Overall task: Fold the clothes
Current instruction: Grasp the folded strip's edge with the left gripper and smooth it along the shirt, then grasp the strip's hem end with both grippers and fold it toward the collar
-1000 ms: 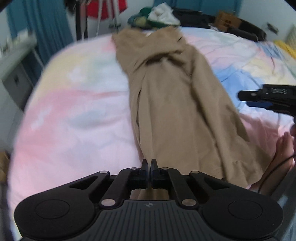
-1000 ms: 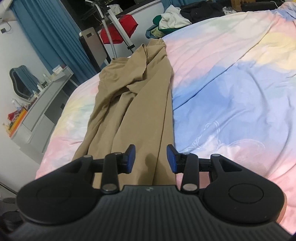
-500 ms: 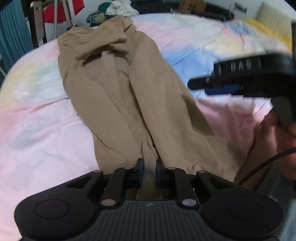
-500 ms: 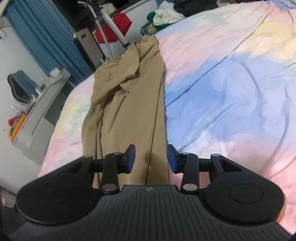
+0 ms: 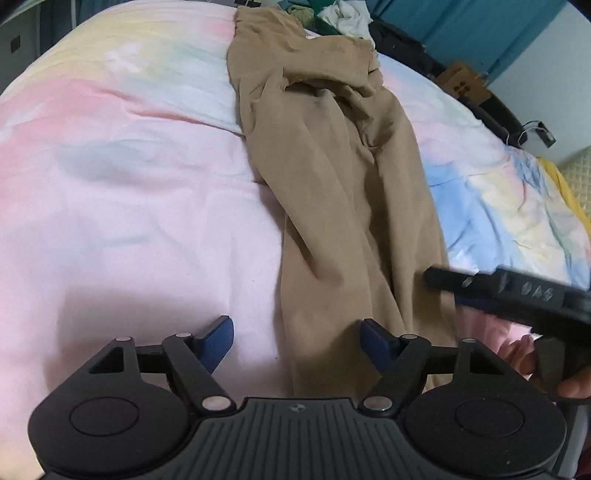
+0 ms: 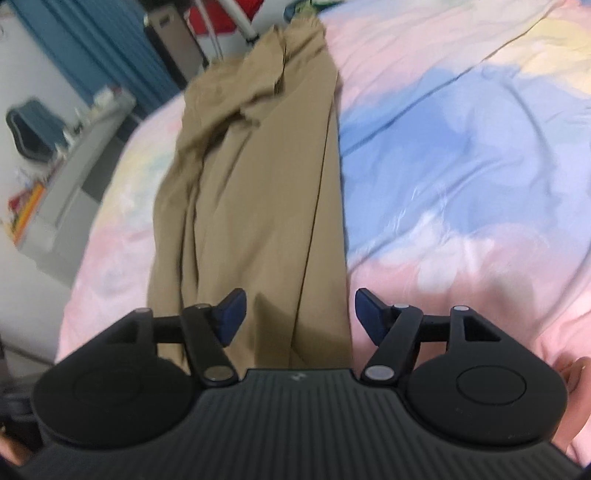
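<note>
Tan trousers lie lengthwise on the pastel bedspread, legs near, waist far.

The left gripper and right gripper hang above the near leg ends, jaws opening, pads clear of the cloth. Each gripper's body hides the hems. The right wrist view is blurred; the clothes pile at the far edge is cut off.

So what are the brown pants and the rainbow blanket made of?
Pants: probably a thin woven cloth, cotton-like, matte tan; they fall in soft creases with no shine. Blanket: seemingly smooth printed cotton or a blend, with pastel patches and fine wrinkles. The exact fibre can't be told by looking.
</note>
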Tool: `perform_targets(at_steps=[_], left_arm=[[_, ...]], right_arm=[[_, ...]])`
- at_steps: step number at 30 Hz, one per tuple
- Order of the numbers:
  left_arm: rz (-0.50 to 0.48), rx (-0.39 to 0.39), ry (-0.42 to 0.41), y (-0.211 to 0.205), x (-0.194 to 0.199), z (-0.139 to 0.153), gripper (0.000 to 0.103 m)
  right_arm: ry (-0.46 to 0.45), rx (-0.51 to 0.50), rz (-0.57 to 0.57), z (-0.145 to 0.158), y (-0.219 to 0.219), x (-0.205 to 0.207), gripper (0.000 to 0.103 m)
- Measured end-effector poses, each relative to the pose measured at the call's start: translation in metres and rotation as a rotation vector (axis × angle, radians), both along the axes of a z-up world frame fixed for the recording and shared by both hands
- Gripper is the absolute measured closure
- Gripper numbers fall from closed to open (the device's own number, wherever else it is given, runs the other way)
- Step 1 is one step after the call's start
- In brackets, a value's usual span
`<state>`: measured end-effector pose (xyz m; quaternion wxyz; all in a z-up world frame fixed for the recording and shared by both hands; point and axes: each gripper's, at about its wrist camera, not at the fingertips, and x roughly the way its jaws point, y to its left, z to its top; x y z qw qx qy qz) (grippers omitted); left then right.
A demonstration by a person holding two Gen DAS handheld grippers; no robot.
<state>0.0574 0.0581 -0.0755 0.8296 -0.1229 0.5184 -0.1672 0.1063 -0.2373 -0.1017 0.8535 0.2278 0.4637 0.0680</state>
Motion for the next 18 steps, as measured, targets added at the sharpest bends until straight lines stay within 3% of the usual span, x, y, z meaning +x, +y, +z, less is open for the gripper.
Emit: perform_targets(at_steps=[5, 8, 11, 13, 18], left_arm=[[-0.046, -0.058, 0.045, 0.001, -0.011, 0.000, 0.028], [-0.131, -0.107, 0.088, 0.002, -0.018, 0.001, 0.038], [-0.139, -0.072, 0.097, 0.000, -0.019, -0.001, 0.053], [-0.138, -0.052, 0.095, 0.002, -0.017, -0.002, 0.066], [-0.137, -0.040, 0.083, 0.004, -0.016, -0.004, 0.083]], right_arm=[[0.070, 0.003, 0.062, -0.006, 0.012, -0.004, 0.035], [0.103, -0.002, 0.110, -0.005, 0.021, -0.013, 0.035], [0.117, -0.039, 0.143, -0.005, 0.031, -0.025, 0.036], [0.124, -0.084, 0.141, -0.004, 0.036, -0.032, 0.045], [0.132, -0.114, 0.088, -0.005, 0.036, -0.043, 0.061]])
